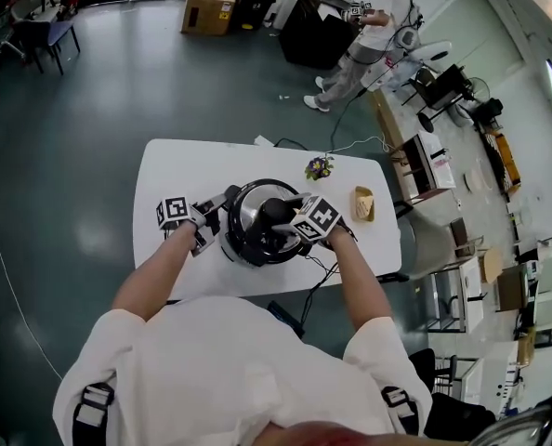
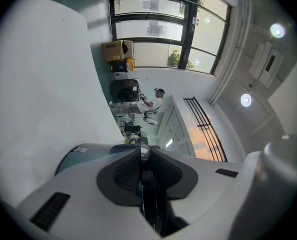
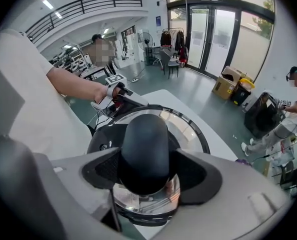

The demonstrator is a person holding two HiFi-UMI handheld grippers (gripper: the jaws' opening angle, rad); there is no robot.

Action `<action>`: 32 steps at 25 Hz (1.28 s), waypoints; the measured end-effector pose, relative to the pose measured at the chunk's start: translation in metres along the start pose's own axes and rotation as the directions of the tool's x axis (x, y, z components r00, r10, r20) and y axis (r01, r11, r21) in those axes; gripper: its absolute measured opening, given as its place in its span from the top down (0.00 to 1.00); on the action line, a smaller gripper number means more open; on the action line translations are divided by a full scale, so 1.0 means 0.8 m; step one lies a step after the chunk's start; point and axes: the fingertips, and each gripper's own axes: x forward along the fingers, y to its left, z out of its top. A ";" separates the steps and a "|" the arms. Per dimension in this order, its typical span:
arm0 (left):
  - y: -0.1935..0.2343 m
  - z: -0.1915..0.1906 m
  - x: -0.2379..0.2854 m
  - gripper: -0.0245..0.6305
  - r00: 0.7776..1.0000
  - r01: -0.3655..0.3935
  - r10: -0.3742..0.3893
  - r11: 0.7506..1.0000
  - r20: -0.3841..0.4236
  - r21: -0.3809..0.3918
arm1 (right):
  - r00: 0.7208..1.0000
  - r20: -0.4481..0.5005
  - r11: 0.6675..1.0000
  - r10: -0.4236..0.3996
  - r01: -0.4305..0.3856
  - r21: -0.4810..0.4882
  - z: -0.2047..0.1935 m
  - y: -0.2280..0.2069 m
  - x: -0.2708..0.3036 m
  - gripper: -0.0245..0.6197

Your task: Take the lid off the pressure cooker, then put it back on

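Head view with both gripper views. The cooker (image 1: 243,244) stands at the middle of a white table (image 1: 164,170), just in front of the person, with its steel lid (image 1: 250,204) resting on top.

The right gripper (image 3: 146,173) points steeply down onto the lid. Its jaws are closed on the black knob (image 3: 144,144) at the lid's centre, one pad against each side of it.

The left gripper (image 2: 144,186) lies level at the cooker's left side. Its jaws are nearly together and pinch a thin dark bar, apparently the cooker's handle (image 2: 148,196); in that close view the bar shows only edge-on.

On the far right part of the table lie a purple-and-green sprig (image 1: 319,167) and, nearer, a tan packet (image 1: 362,203), both apart from the cooker. A second person (image 1: 369,26) stands far off across the room.
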 end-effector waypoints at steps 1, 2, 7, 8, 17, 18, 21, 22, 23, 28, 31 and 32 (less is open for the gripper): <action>-0.002 0.000 -0.001 0.86 1.000 0.000 0.000 1.000 -0.002 0.003 | 1.000 -0.003 1.000 0.000 0.000 -0.001 0.001 0.001 -0.001 0.45; -0.004 0.001 -0.001 0.86 1.000 0.002 -0.002 1.000 -0.003 0.005 | 1.000 -0.005 1.000 0.001 -0.001 -0.003 0.003 0.002 -0.002 0.45; -0.007 0.002 -0.002 0.86 1.000 0.012 -0.012 1.000 -0.003 0.006 | 1.000 -0.008 1.000 -0.002 0.002 -0.003 0.005 0.005 -0.004 0.52; -0.007 0.001 -0.001 0.86 1.000 0.012 -0.012 1.000 -0.003 0.006 | 1.000 -0.008 1.000 -0.006 0.006 0.005 0.005 0.005 -0.004 0.52; -0.011 0.000 -0.002 0.86 1.000 0.017 -0.017 1.000 -0.008 0.003 | 1.000 0.004 0.997 -0.025 0.024 0.073 0.007 0.004 -0.005 0.53; -0.011 -0.001 -0.002 0.86 1.000 0.016 -0.016 1.000 -0.009 0.002 | 1.000 0.001 0.997 -0.026 0.026 0.079 0.008 0.005 -0.005 0.53; -0.009 0.000 -0.002 0.86 1.000 0.014 -0.013 1.000 -0.011 0.008 | 0.999 -0.005 0.993 -0.042 0.043 0.113 0.008 0.004 -0.006 0.53; -0.008 0.000 -0.002 0.86 1.000 0.012 -0.012 1.000 -0.011 0.012 | 0.999 -0.006 0.990 -0.050 0.051 0.129 0.008 0.003 -0.005 0.53; -0.006 0.000 -0.001 0.86 1.000 0.010 -0.010 1.000 -0.012 0.015 | 0.998 -0.007 0.987 -0.059 0.059 0.147 0.007 0.002 -0.004 0.53; -0.006 0.000 0.000 0.86 1.000 0.007 -0.007 1.000 -0.016 0.017 | 0.994 -0.010 0.966 -0.109 0.108 0.237 0.005 -0.002 -0.006 0.53; -0.009 -0.002 -0.003 0.86 1.000 0.009 -0.008 1.000 -0.022 0.015 | 0.991 -0.016 0.947 -0.134 0.133 0.293 0.006 0.001 -0.008 0.53; -0.010 -0.002 -0.004 0.86 1.000 0.010 -0.009 1.000 -0.022 0.013 | 0.990 -0.016 0.939 -0.144 0.141 0.313 0.007 0.001 -0.008 0.53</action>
